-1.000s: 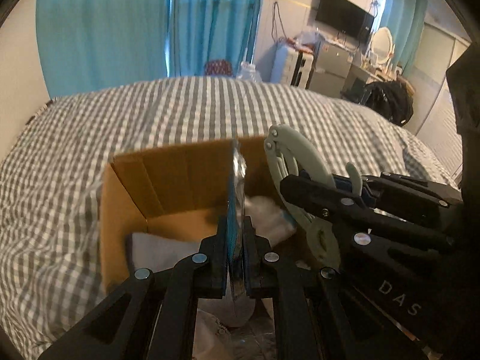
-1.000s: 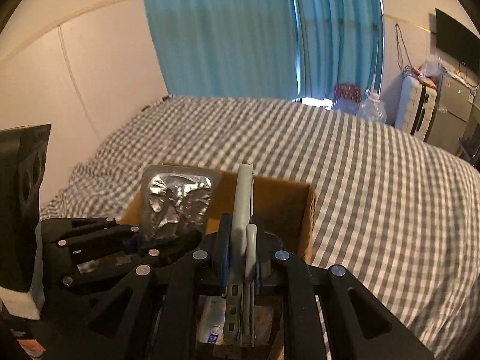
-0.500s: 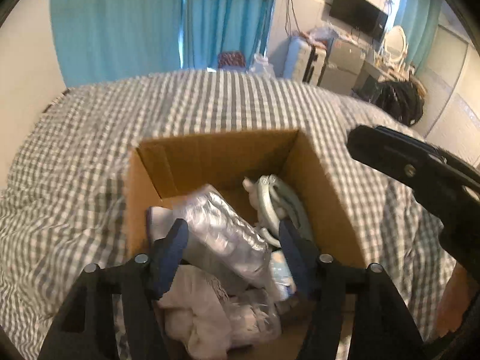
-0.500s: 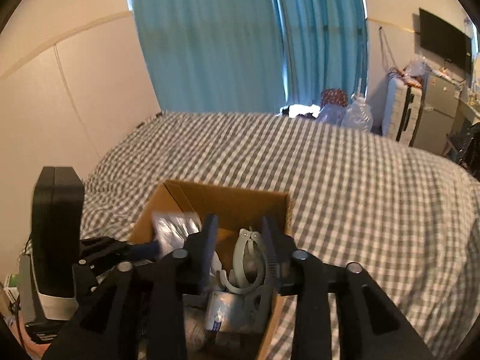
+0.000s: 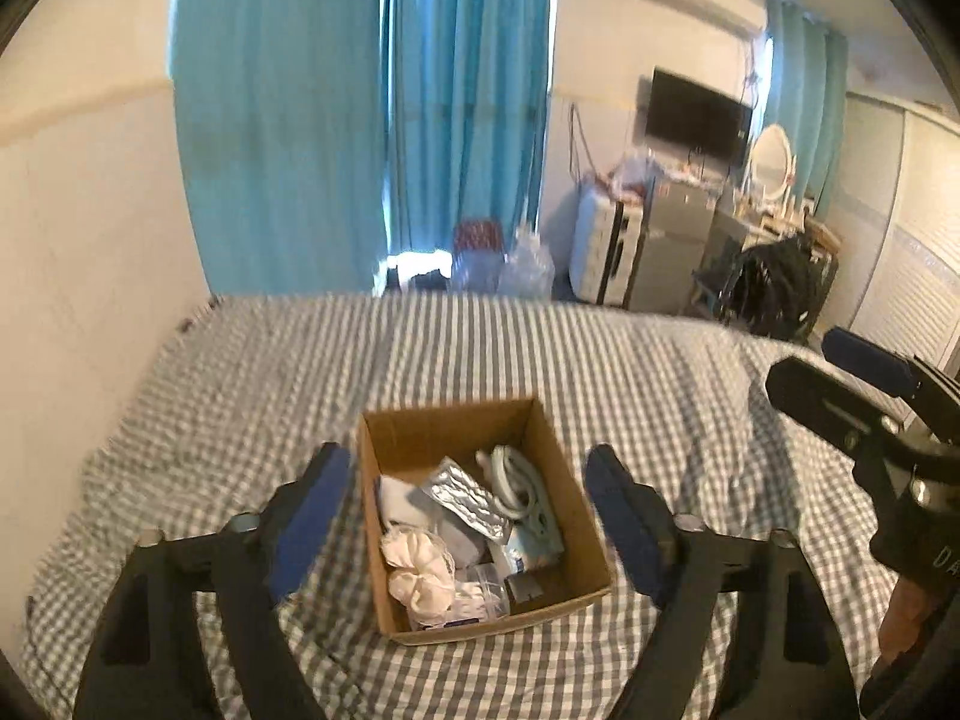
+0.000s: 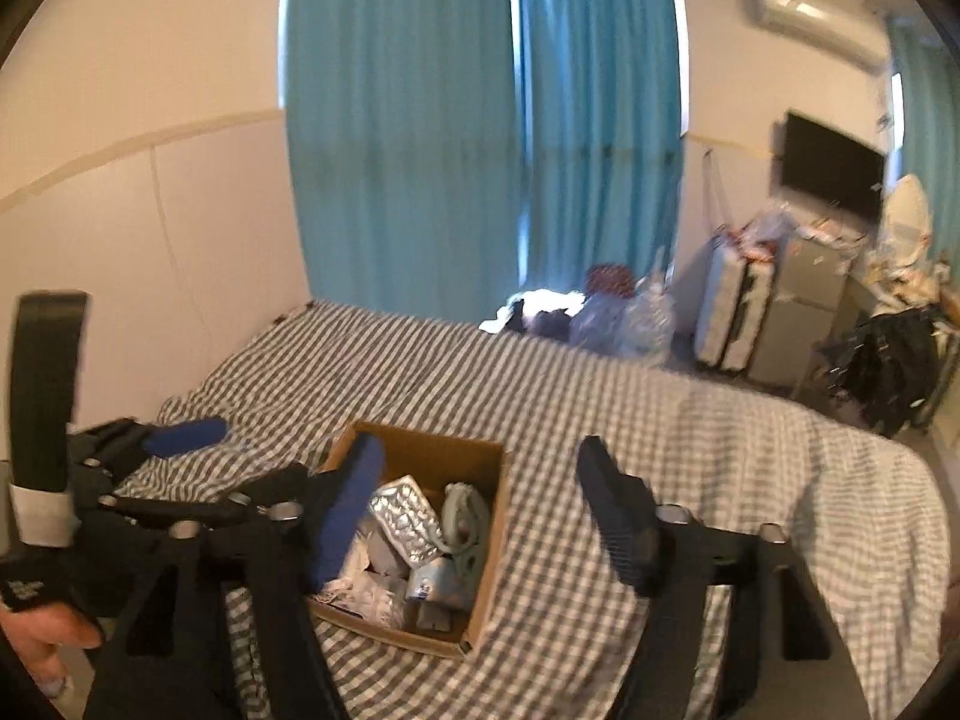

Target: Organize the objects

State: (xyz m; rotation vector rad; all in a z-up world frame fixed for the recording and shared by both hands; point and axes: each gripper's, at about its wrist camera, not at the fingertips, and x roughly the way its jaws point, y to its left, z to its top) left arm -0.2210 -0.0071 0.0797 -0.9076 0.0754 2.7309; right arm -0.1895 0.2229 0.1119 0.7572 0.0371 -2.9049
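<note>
An open cardboard box [image 5: 540,432] stands on the grey checked bed; it also shows in the right wrist view [image 6: 486,546]. In it lie a silver foil blister pack [image 5: 465,495], a pale green ring-shaped tool [image 5: 516,480], white cloth [image 5: 414,564] and small packets. The foil pack [image 6: 405,516] and green tool [image 6: 465,516] also show in the right wrist view. My left gripper [image 5: 465,489] is open and empty, held above and short of the box. My right gripper [image 6: 480,492] is open and empty, raised above the box.
The checked bedspread [image 5: 630,360] spreads around the box. Teal curtains [image 5: 360,120] hang behind the bed. A suitcase [image 6: 729,318], cabinet, wall TV [image 5: 699,111] and dark clothes stand at the far right. A wall runs along the bed's left side.
Both grippers opened and dropped the foil pack and the green tool into the box. Both then pulled up and back, so the box looks smaller.
</note>
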